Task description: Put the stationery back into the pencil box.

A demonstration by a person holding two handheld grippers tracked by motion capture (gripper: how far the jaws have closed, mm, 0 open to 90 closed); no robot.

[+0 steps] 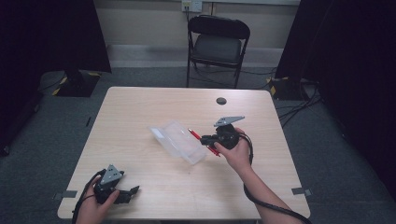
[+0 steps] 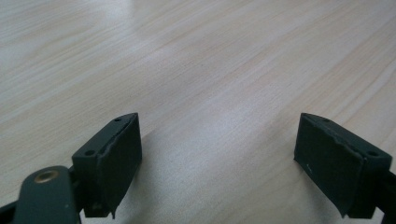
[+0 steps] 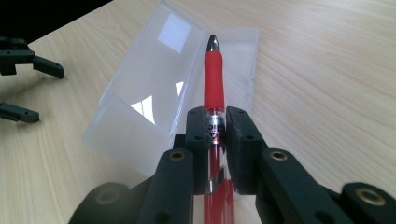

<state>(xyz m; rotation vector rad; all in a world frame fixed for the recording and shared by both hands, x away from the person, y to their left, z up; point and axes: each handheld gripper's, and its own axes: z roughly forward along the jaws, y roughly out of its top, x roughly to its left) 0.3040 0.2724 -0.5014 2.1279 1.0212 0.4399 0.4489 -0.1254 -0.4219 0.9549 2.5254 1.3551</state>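
Above the open clear plastic case [image 3: 154, 88], my right gripper [image 3: 215, 128] fingers clamp the red pen [image 3: 214, 79]; left gripper [image 2: 219, 158] fingers apart over the wooden surface [image 2: 210, 60].

Red pen [image 3: 214, 79]: red rubber grip sleeve, silver tip, clear labelled barrel section. Lifted off the table, tip pointing far-left over the case. Clear plastic case [image 1: 179, 141]: open, empty, lying flat and diagonal at table centre, just left of the pen.
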